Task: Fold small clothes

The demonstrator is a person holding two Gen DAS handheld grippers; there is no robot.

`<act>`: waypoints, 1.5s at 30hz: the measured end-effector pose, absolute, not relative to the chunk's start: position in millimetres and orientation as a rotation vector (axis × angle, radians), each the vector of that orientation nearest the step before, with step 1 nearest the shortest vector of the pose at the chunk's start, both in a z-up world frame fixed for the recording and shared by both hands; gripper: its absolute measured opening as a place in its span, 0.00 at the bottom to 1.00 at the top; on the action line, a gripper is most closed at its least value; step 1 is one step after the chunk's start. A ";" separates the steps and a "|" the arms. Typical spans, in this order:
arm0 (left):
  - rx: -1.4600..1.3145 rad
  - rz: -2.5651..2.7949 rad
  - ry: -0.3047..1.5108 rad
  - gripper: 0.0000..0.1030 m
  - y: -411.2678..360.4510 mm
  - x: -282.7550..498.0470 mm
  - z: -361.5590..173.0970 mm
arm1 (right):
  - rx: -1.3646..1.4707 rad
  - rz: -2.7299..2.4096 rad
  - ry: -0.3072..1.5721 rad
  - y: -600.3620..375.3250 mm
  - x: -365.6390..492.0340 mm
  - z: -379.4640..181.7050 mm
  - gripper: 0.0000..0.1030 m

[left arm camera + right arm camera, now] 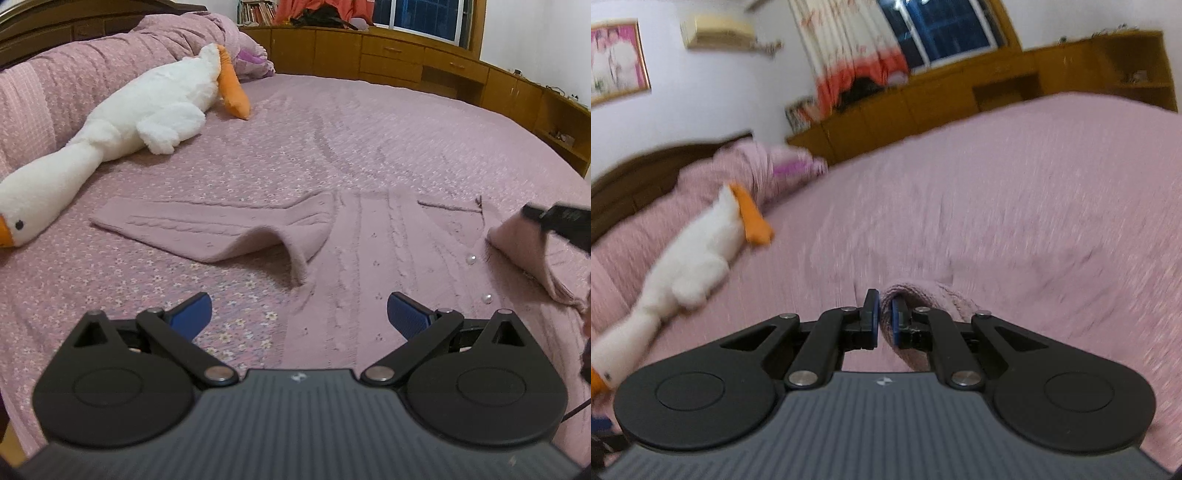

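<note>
Pink bed (369, 122), cardigan (369, 236) cut off at right, left claw (299, 314) released, right claw (884, 314) – blurred – grasping cardigan sleeve (923, 295).

Left tool (299, 314): grey ribbed housing with a small white logo, two round black discs, black linkage arms with silver pivot screws, blue ribbed pads (406, 314) on the fingers; thin black cable at its right side. Right tool (884, 317): same build, grey ribbed body, black discs and arms, silver screws, blue pads (896, 321).
</note>
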State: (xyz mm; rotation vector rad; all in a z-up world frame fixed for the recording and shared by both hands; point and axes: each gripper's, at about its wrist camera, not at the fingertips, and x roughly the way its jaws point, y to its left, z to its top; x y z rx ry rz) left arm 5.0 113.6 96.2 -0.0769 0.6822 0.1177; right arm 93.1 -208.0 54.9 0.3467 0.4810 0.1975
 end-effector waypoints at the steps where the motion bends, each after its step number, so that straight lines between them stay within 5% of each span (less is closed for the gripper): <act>1: -0.075 0.120 0.683 1.00 114.5 4.7 94.8 | 0.339 0.199 0.504 -203.0 95.6 45.4 0.08; 5: -0.078 0.119 0.699 1.00 115.6 6.4 90.2 | 0.339 0.219 0.588 -192.5 101.6 9.1 0.12; 10: -0.061 0.110 0.694 1.00 110.7 9.5 90.9 | 0.396 0.279 0.668 -182.0 103.1 -6.3 0.51; 13: -0.059 0.098 0.685 1.00 103.6 13.1 93.9 | 0.385 0.316 0.683 -185.0 97.8 0.3 0.60; 26: 0.010 -0.052 0.664 1.00 36.2 37.7 91.8 | 0.345 0.256 0.621 -267.3 37.8 53.6 0.64; 37: 0.106 -0.239 0.623 1.00 -55.6 59.7 70.7 | 0.438 0.080 0.545 -359.8 26.3 43.2 0.65; 45: 0.218 -0.411 0.603 0.89 -123.1 78.3 49.1 | 0.513 0.024 0.527 -391.2 25.7 28.3 0.65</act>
